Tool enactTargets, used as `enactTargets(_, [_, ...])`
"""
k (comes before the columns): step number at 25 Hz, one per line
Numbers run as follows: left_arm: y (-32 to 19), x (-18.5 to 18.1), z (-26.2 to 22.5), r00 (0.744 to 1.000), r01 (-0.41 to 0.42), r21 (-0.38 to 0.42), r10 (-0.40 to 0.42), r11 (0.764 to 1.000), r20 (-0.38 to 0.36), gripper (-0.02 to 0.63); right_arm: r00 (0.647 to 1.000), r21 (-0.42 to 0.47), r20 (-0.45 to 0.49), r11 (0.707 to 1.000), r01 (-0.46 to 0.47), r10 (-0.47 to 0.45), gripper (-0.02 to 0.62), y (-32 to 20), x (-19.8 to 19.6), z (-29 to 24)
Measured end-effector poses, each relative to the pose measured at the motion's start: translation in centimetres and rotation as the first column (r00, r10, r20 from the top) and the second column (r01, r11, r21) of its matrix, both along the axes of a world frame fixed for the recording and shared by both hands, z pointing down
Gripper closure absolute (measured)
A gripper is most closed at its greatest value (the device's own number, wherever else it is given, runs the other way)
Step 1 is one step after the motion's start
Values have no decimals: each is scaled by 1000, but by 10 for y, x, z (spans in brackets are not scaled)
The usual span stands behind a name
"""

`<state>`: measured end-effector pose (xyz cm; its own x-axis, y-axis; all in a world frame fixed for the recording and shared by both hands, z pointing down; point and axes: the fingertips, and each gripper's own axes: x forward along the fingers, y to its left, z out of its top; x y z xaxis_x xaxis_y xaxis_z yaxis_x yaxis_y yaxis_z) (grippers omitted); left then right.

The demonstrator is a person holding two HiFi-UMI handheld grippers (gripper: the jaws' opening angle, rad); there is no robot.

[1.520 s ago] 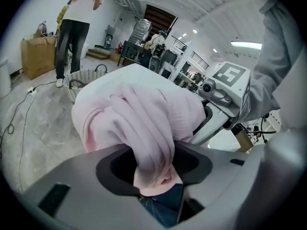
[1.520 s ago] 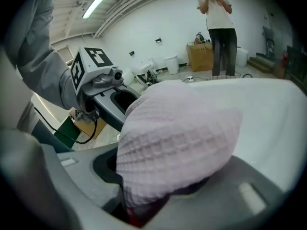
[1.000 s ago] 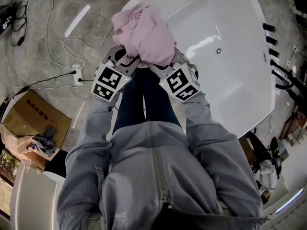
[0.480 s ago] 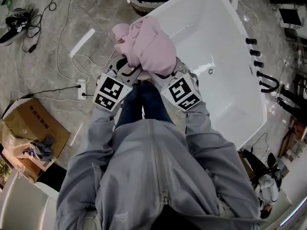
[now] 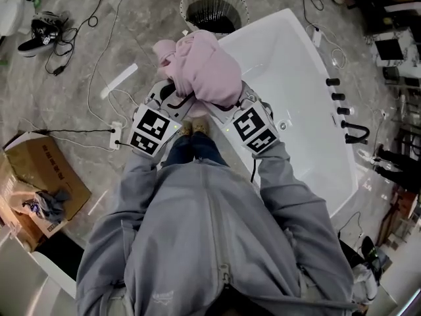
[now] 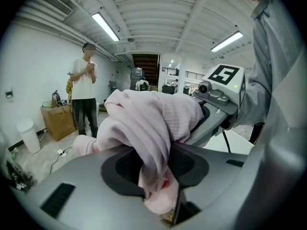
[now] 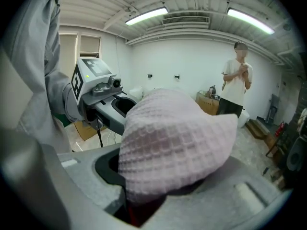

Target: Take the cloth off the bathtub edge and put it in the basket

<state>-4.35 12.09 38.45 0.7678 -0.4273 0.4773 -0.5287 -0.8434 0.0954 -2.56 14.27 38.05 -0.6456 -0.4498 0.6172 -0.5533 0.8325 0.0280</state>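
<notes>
A bunched pink cloth (image 5: 200, 68) hangs in the air between my two grippers, above the floor beside the white bathtub (image 5: 309, 110). My left gripper (image 5: 172, 96) is shut on its left side and my right gripper (image 5: 230, 104) on its right side. In the left gripper view the cloth (image 6: 153, 123) fills the jaws and hides the fingertips. The waffle-weave cloth (image 7: 177, 143) does the same in the right gripper view. A round wire basket (image 5: 214, 8) with a dark inside stands on the floor just beyond the cloth, at the tub's end.
Black taps (image 5: 342, 110) line the tub's far rim. On the floor to the left lie a power strip (image 5: 117, 135) with cables, a shoe (image 5: 46, 25) and an open cardboard box (image 5: 33, 176). A person (image 6: 84, 95) stands farther off in the room.
Both grippers have risen with the cloth, which has come away from the tub's edge. The basket has come into the head view beyond the cloth.
</notes>
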Motion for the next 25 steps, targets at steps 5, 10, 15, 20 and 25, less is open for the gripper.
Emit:
enactTargets(5, [0, -13, -31, 999, 41, 49, -41, 998, 5, 466, 999, 36, 8, 999, 33, -33, 416, -1, -12, -30])
enactTargets(10, [-2, -22, -60, 996, 92, 106, -93, 990, 8, 466, 997, 91, 16, 993, 77, -79, 416, -4, -21, -57])
enactTargets(15, [-6, -34, -81, 988, 152, 156, -153, 976, -4, 468, 992, 143, 13, 982, 125, -129, 416, -9, -31, -77])
enactTargets(20, [-12, -47, -96, 978, 208, 196, -209, 958, -17, 468, 984, 182, 18, 969, 168, -175, 416, -16, -43, -91])
enactTargets(25, [-22, -66, -102, 971, 237, 206, -238, 949, -21, 469, 980, 192, 23, 963, 190, -198, 416, -27, -61, -98])
